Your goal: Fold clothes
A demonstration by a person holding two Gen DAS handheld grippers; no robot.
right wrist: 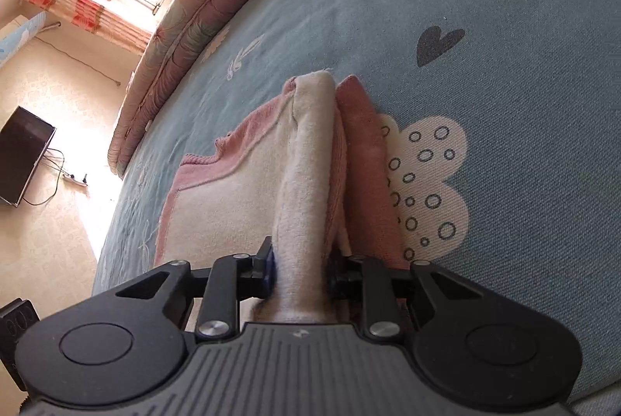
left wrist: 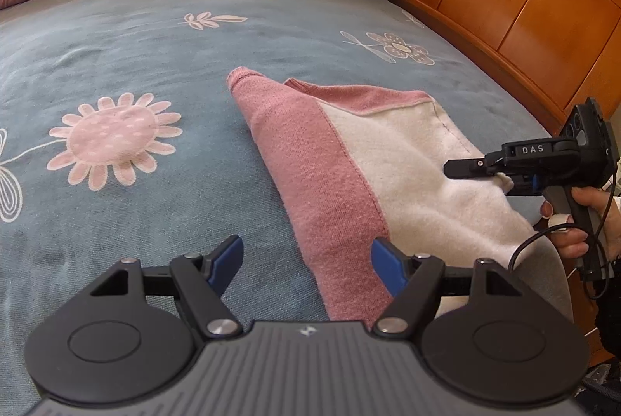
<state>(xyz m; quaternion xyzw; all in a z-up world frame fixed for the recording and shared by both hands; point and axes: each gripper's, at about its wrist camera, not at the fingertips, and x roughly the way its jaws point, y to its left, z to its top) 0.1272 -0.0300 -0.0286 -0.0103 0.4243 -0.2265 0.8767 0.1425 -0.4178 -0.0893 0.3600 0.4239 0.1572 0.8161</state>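
Left gripper [left wrist: 306,262] gapes over the garment's [left wrist: 322,159] pink edge; right gripper [right wrist: 300,270] pinches its white fold near the bed's [left wrist: 128,66] headboard edge.

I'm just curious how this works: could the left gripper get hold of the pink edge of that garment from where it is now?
Probably yes. The left gripper is open, with the garment's pink edge lying just ahead of its blue pads and nothing between. The right gripper pinches the white part off to the side.
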